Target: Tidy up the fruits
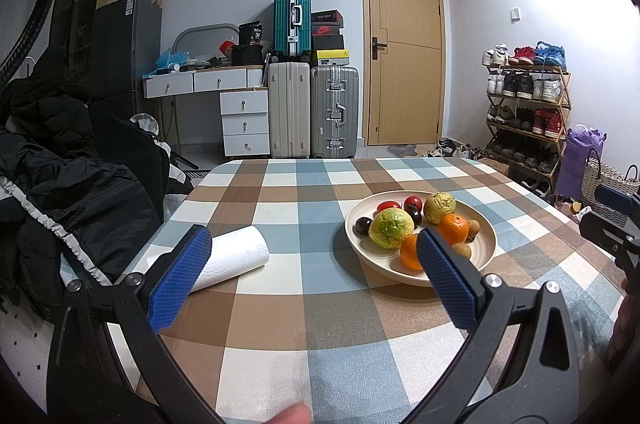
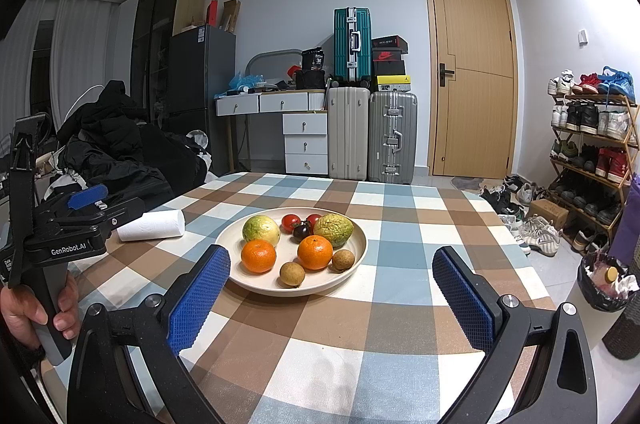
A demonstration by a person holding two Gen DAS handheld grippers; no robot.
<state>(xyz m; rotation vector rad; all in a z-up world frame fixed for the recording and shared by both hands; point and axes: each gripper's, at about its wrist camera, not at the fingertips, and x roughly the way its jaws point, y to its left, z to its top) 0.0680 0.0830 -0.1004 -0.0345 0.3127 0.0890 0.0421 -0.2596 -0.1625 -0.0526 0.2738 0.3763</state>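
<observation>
Both tongs are spread wide and hold nothing. Left tongs [image 1: 314, 264] hover above the checked bench [image 1: 280, 324], with their blue pads [image 1: 180, 280] apart: one pad lies in front of a paper roll [image 1: 234, 256], the other overlaps the near rim of the plate [image 1: 486, 236]. Right tongs [image 2: 332, 288] hang over the bench nearer the person, their pads [image 2: 200, 296] standing either side of a bare stretch of cloth, the left pad just at the plate's near edge in that view.

All the fruit sits in the cream plate [image 2: 362, 238], which rests near the middle of the bench. From the right wrist view: two oranges [image 2: 259, 255] toward the front, with two small brown longans [image 2: 291, 274] beside them at the near rim. Behind them lie two yellow-green fruits [image 2: 261, 230], one left and one right, the right one wrinkled. Between those sit two red tomatoes [image 2: 291, 222] and a dark plum-like fruit [image 2: 302, 232]. The left wrist view shows another dark fruit [image 1: 363, 226] at the plate's left side.

The roll lies on its side, left of the plate and apart from it. A hand [image 2: 48, 308] grips the left tool's handle at the bench's left edge.
</observation>
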